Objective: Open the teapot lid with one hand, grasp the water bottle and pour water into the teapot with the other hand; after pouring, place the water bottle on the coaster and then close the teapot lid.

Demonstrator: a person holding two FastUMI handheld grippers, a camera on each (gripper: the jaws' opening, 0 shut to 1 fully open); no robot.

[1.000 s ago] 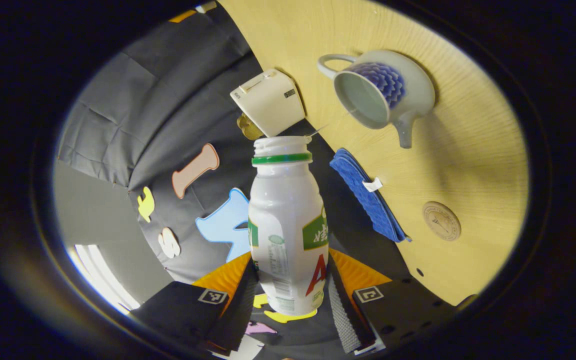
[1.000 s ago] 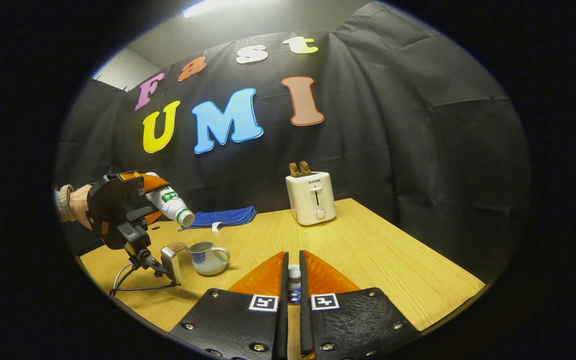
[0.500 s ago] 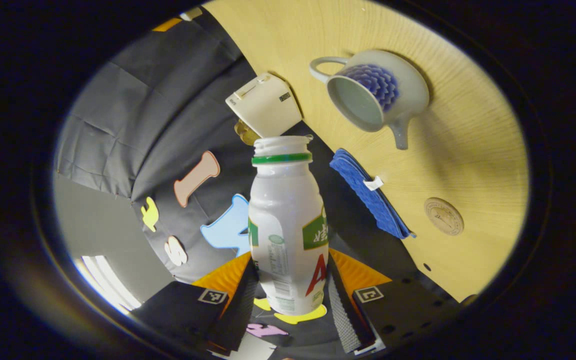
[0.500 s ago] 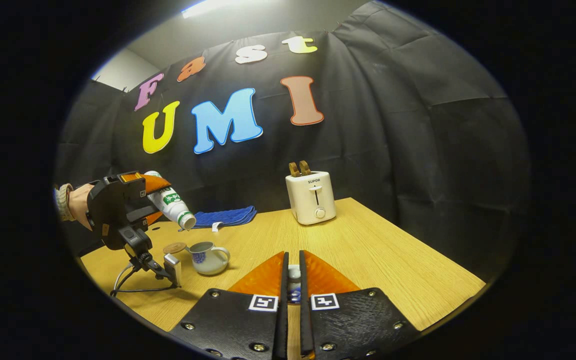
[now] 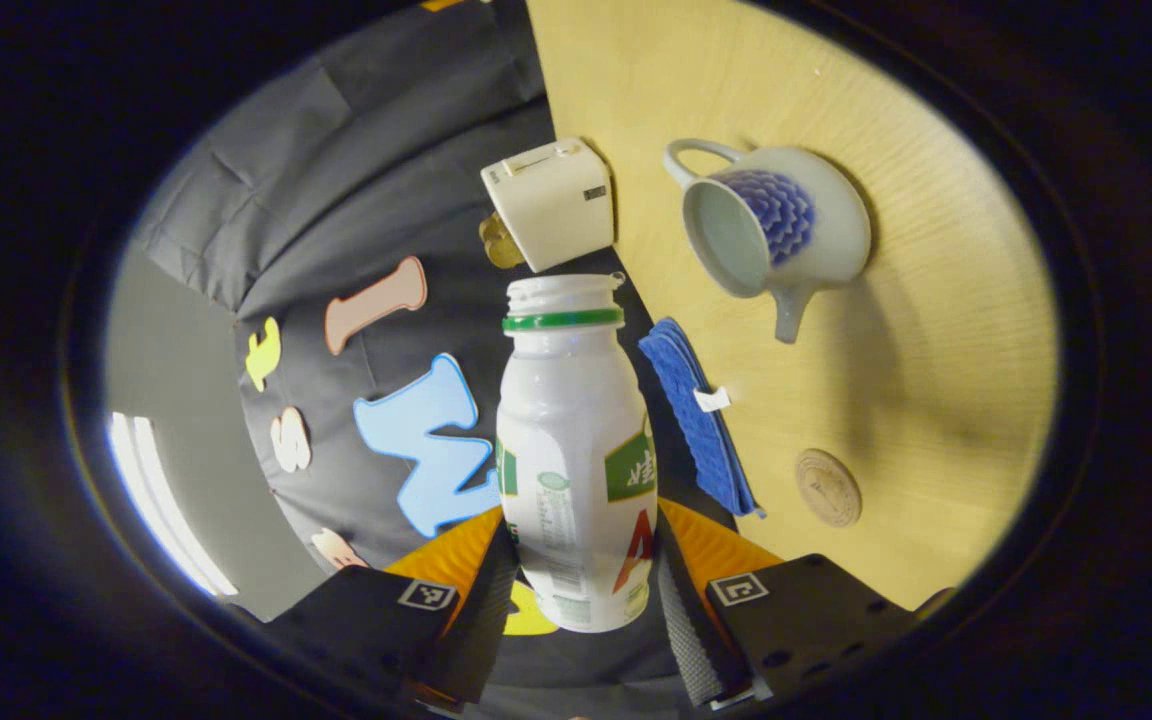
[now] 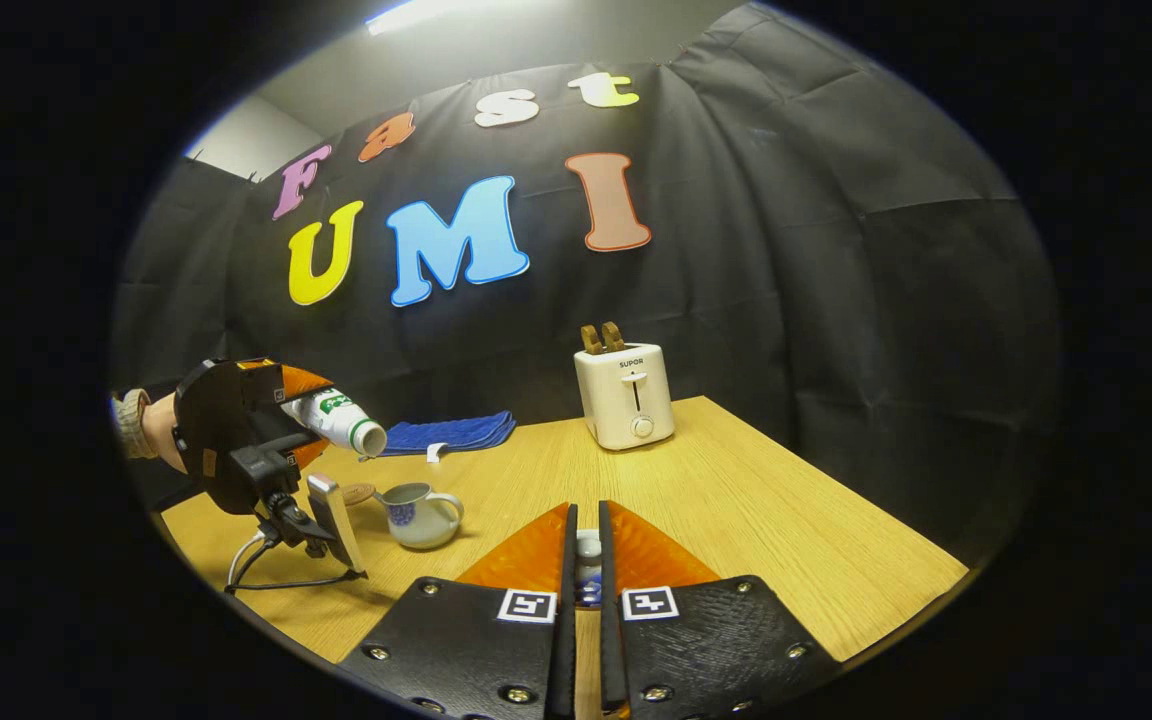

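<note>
Water bottle (image 5: 574, 470): uncapped, tilted mouth-down above the teapot, clear of the counter.
Left hand-held gripper (image 5: 576, 590): both fingers clamped on the bottle's lower body.
Teapot (image 6: 421, 514): lidless, near the counter's (image 6: 736, 500) left edge.
Teapot lid (image 6: 588, 568): pinched between the right hand-held gripper's (image 6: 586, 580) nearly closed fingers.
Coaster (image 5: 828, 487): bare, near the teapot.
Toaster (image 6: 628, 396): counter's back edge.

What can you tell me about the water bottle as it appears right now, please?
The water bottle is a white, plastic-looking bottle with a green neck ring, a green-and-white label and no cap. The left gripper clamps its lower body between both fingers. In the right gripper view it is tipped nearly level, mouth toward the open teapot below, touching nothing else. No stream is visible.
</note>
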